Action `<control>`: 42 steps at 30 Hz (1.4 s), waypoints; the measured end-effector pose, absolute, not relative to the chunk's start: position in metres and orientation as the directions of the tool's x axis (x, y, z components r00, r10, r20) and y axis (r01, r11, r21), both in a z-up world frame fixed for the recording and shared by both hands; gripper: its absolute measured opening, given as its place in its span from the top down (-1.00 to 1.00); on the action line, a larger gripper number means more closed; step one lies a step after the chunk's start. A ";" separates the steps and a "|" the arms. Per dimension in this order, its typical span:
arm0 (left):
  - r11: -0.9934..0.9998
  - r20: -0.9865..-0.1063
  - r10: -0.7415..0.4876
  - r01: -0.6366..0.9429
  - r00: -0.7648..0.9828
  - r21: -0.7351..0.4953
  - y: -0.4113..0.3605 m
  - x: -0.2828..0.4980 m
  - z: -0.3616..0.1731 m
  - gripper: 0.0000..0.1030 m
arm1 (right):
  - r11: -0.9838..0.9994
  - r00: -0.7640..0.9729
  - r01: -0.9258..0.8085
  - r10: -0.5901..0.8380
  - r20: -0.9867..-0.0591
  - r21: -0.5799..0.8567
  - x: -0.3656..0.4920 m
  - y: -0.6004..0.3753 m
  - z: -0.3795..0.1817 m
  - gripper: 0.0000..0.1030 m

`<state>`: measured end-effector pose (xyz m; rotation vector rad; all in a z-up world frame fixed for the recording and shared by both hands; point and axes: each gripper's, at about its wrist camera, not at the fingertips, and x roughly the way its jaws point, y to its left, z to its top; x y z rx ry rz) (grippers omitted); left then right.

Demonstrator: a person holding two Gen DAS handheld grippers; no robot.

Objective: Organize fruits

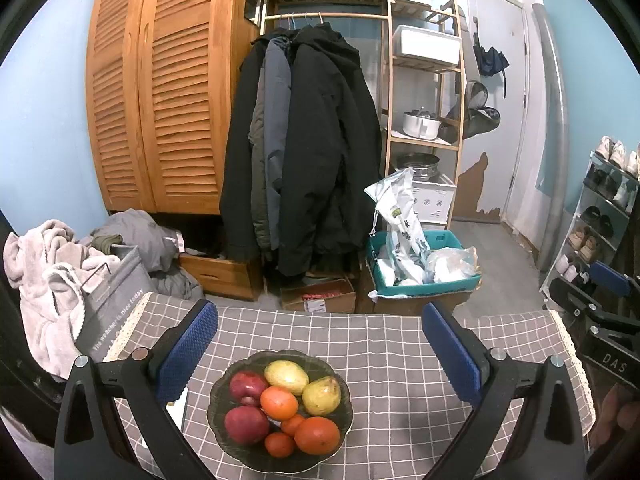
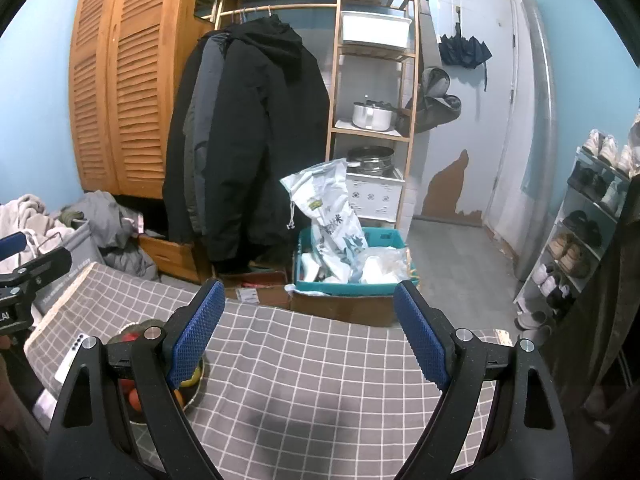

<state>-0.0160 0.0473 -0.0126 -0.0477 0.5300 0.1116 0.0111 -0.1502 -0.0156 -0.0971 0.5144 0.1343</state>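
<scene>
A dark glass bowl [image 1: 340, 440] sits on the grey checked tablecloth [image 1: 392, 344] and holds several fruits: two red apples [image 1: 246, 424], two yellow-green pears [image 1: 321, 395] and several oranges [image 1: 317, 435]. My left gripper [image 1: 318, 350] hovers over the bowl, open wide, its blue pads [image 1: 186, 350] on either side with nothing between them. My right gripper [image 2: 308, 332] is open over bare cloth to the right of the bowl [image 2: 196, 394], which is mostly hidden behind its left finger. The right gripper also shows at the left wrist view's right edge [image 1: 608, 304].
A white phone [image 2: 70, 360] lies on the table left of the bowl. Beyond the table's far edge stand a grey laundry bag [image 1: 116, 304], cardboard boxes [image 1: 320, 300] and a teal crate [image 1: 424, 268]. Hanging coats [image 1: 304, 152] and a shoe rack [image 1: 600, 216] stand further off.
</scene>
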 end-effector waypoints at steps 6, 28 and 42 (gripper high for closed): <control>0.993 -0.506 0.094 -0.119 0.857 -0.018 0.047 -0.016 -0.012 -1.00 | 0.987 0.862 -0.151 0.102 -0.497 -0.060 0.011 -0.151 -0.016 -0.66; 0.992 -0.505 0.105 -0.129 0.856 -0.012 0.046 -0.017 -0.007 -1.00 | 0.987 0.863 -0.152 0.103 -0.495 -0.060 0.011 -0.150 -0.016 -0.66; 0.987 -0.511 0.146 -0.162 0.847 0.015 0.046 -0.016 -0.002 -1.00 | 0.986 0.862 -0.152 0.102 -0.496 -0.062 0.010 -0.150 -0.017 -0.66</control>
